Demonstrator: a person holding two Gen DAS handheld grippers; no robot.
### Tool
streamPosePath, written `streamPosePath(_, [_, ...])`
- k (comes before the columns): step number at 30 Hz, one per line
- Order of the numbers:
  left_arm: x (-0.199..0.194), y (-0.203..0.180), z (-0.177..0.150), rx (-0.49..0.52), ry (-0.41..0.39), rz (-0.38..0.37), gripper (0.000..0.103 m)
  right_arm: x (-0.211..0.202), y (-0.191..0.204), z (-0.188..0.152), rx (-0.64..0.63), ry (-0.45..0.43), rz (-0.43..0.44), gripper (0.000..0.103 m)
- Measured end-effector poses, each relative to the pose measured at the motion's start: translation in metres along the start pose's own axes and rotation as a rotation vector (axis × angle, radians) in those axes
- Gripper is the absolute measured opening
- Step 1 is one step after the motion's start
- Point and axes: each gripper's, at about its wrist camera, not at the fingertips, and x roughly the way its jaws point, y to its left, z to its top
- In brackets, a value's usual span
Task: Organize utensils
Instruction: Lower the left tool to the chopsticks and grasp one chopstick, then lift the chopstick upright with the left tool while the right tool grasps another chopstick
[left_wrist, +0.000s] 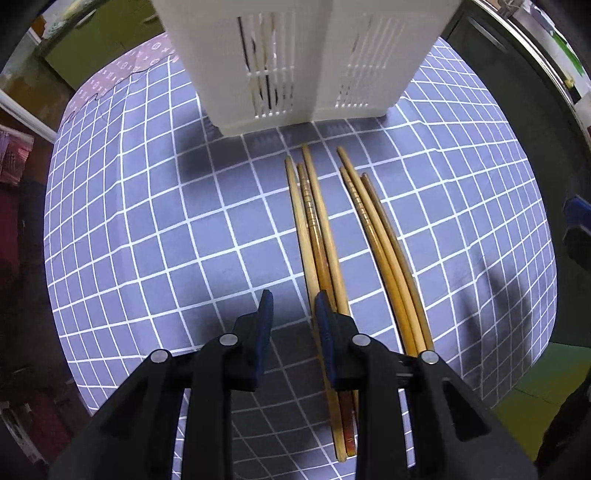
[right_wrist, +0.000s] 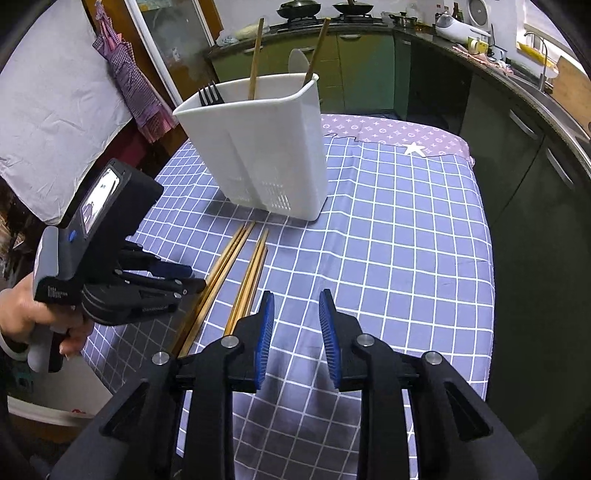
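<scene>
Home kitchen, woks (right_wrist: 299, 8) on stove, green cabinets (right_wrist: 365, 66)

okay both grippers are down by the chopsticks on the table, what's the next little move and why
Probably shift the left gripper sideways so its open, empty jaws straddle the nearer bundle of chopsticks, then close. Its finger rests over that bundle, and the white utensil holder stands just beyond.

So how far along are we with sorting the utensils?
Partly done: the white holder already has a fork and two chopsticks standing in it. Nothing is in hand; the left gripper and right gripper are both empty. Six chopsticks remain on the checked cloth.
</scene>
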Motion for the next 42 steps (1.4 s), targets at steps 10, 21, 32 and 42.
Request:
streamPosePath(10, [0.013,-0.004,0.014,-0.001,0.02,0.013,0.014,0.007,0.004,-0.002,-0.017,0.023,0.002,0.026])
streamPosePath(21, [0.004,0.027,0.008,-0.059,-0.03,-0.039,0.007,0.04,0.014,-0.002,-0.034,0.145,0.027,0.026])
streamPosePath(32, [-0.059,0.051,-0.026,-0.033,-0.253,-0.061,0.007,0.098,0.035,0.009,-0.033,0.298,0.052,0.015])
streamPosePath(42, [-0.098,0.046,-0.052,-0.012,-0.381,-0.074,0.007,0.121,0.042,0.014,-0.035,0.355,0.006,0.014])
